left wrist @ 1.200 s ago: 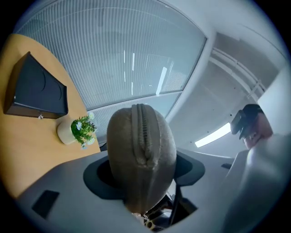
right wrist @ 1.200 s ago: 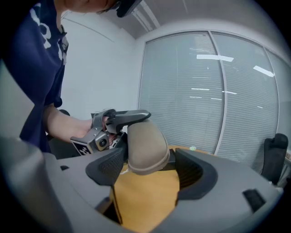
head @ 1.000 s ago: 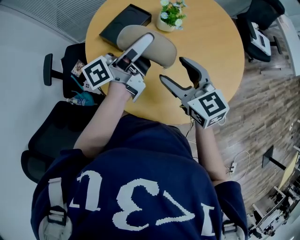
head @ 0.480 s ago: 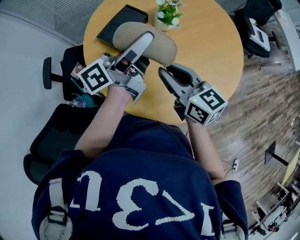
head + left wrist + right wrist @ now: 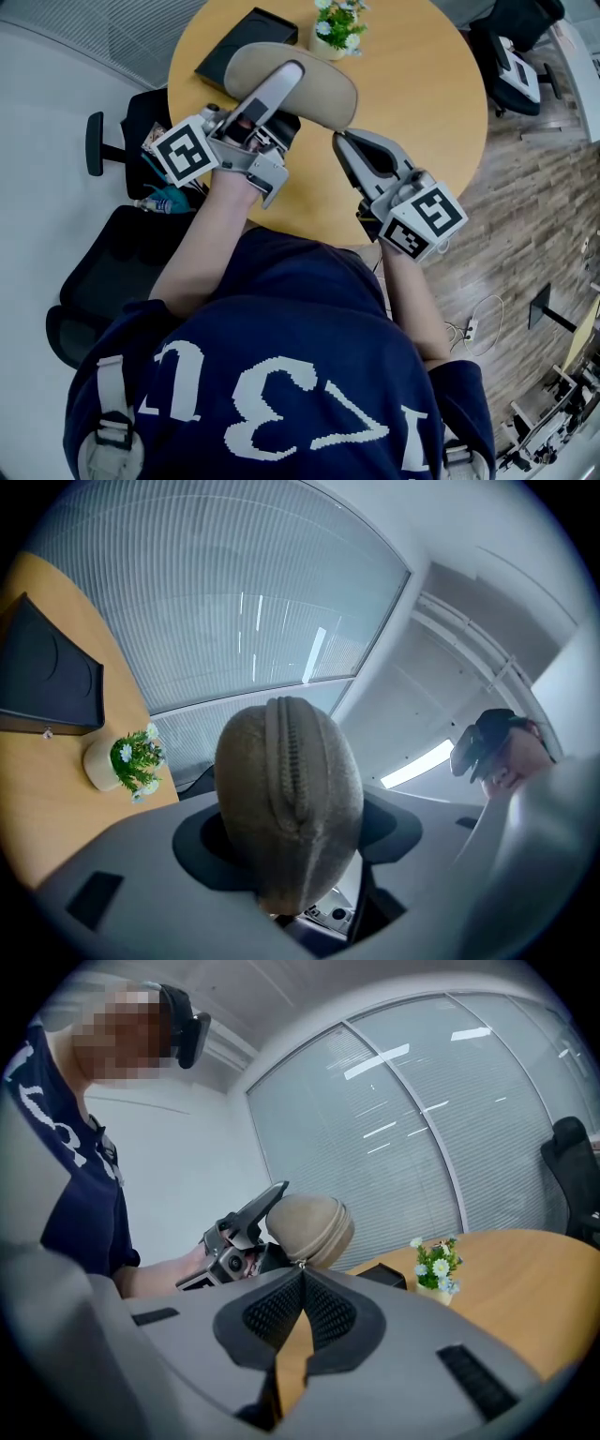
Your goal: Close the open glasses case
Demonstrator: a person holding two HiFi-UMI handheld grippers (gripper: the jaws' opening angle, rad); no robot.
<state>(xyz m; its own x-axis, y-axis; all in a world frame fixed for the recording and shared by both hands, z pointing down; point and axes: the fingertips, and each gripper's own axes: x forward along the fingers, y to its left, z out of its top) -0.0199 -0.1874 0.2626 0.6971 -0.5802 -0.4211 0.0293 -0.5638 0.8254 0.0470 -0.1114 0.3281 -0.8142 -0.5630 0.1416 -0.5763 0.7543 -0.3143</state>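
The tan case [image 5: 314, 80] is in the upper centre of the head view, held up over the round wooden table [image 5: 422, 112]. Your left gripper [image 5: 281, 89] pinches its near end, with one long jaw lying across the top of it. In the left gripper view the case [image 5: 291, 799] fills the gap between both jaws, and its zip [image 5: 284, 761] runs down the middle toward the camera. Your right gripper [image 5: 342, 142] sits just right of centre. Its jaws have just been closing and are now pressed together, with the tips right at the case's lower right edge. In the right gripper view those tips meet just under the case [image 5: 314, 1227]; whether they nip anything there cannot be told. Behind the case, at the top of the head view, stand a small potted plant [image 5: 337, 28] and, left of it, a flat black box [image 5: 248, 47].
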